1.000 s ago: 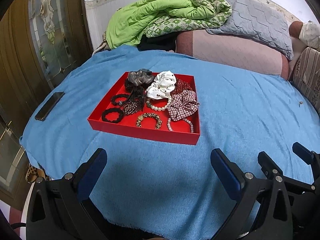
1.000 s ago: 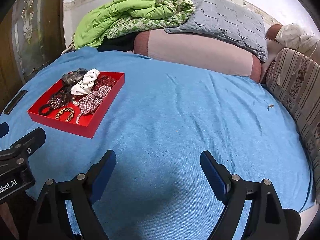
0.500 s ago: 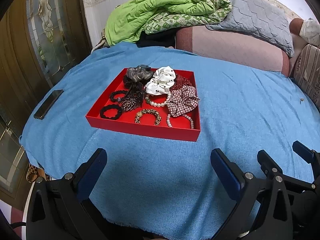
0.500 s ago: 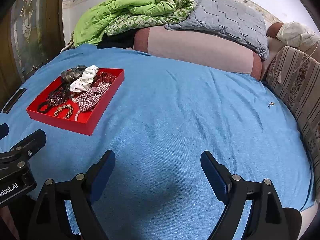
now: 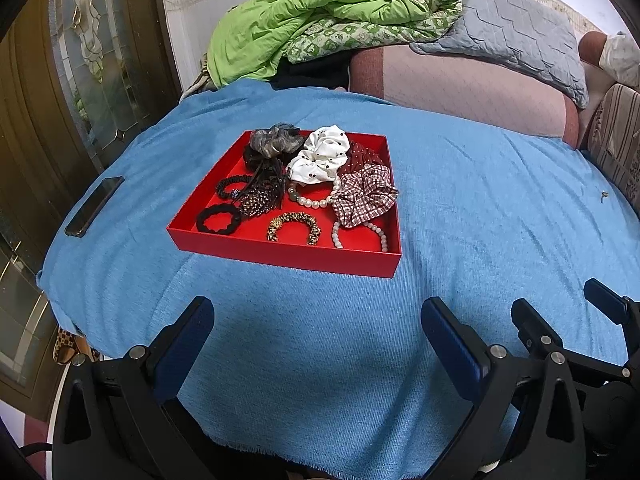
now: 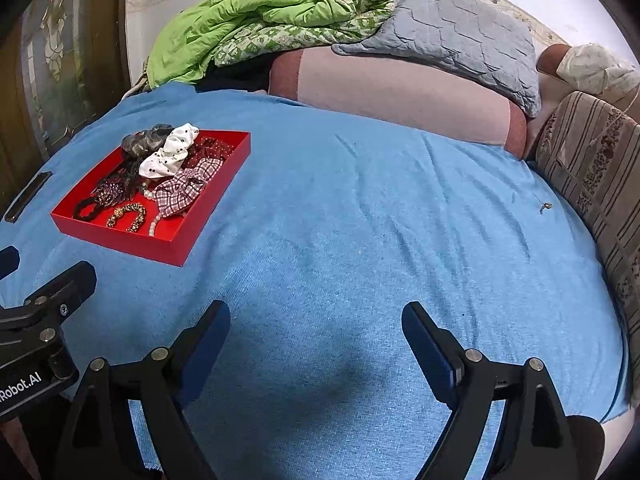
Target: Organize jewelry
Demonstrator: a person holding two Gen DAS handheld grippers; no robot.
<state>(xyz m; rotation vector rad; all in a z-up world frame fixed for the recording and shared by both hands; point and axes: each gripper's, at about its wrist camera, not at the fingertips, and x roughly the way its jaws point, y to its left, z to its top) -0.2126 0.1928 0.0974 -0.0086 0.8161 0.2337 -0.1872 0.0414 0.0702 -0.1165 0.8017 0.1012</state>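
A red tray [image 5: 280, 254] sits on a blue blanket [image 5: 480, 208] spread over a bed, toward the left side and about midway between the near and far edges. In it lie the jewelry and hair things: a grey scrunchie [image 5: 276, 140] and a white dotted scrunchie [image 5: 320, 156] at the far end, a plaid scrunchie [image 5: 366, 196] on the right, a pearl bracelet [image 5: 316, 202] in the middle, a black hair tie [image 5: 219, 219] near left, a leopard-print bracelet [image 5: 295, 226] and a second pearl strand [image 5: 376, 234] along the near wall.

A dark phone [image 5: 94, 206] lies on the blanket left of the tray, near the bed's left edge. At the far end are piled a green quilt [image 5: 304, 12], a grey pillow [image 5: 516, 36] and a pink bolster [image 5: 460, 84]; a striped cushion [image 6: 592, 168] borders the right side. A small dark object [image 6: 545, 207] lies on the blanket near that cushion.

The left gripper [image 5: 316, 320] hovers over the near blanket just short of the tray, spread wide with nothing between its fingers. The right gripper [image 6: 316, 320] is beside it to the right, also spread wide and empty, over bare blanket. The wide stretch of blanket right of the tray is open; the frayed near hem marks the bed's edge below the grippers.
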